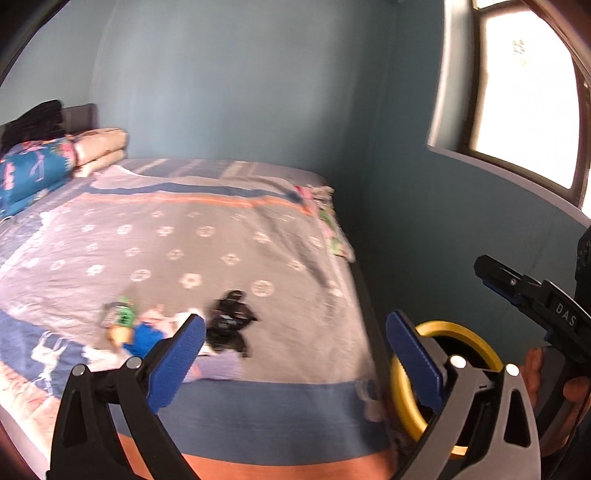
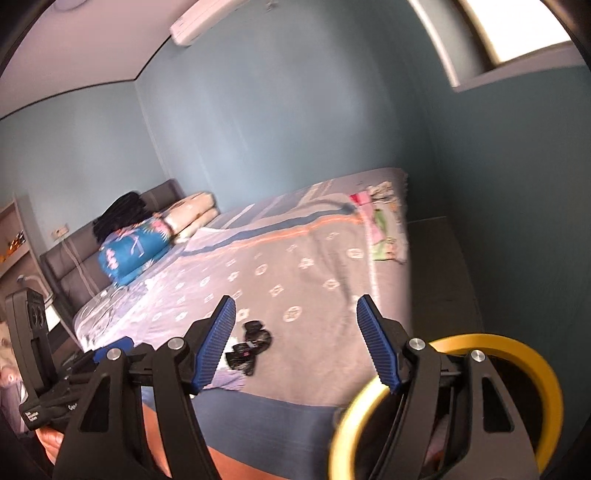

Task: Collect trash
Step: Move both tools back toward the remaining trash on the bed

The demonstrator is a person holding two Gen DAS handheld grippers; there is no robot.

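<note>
Hovering over the bed's [image 1: 258, 236] near edge, both claws — left claw [image 1: 295, 354], right claw [image 2: 295, 343] — gaping wide, gripping nothing. Lying near that edge: black wrapper [image 1: 231, 321], colourful scraps [image 1: 129, 325]. Standing beside the bed's near right corner: yellow-rimmed bin [image 2: 532, 365].

Both grippers [image 1: 295, 343] [image 2: 295, 339], jaws apart

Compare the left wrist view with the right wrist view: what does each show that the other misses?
Only the left wrist view shows the green and blue wrappers lying beside the black wrapper. Only the right wrist view shows the air conditioner and a wall shelf. Both show the bed, the black wrapper on it, the yellow-rimmed bin at the bed's corner, the folded blankets, and open, empty grippers: left gripper, right gripper.
</note>
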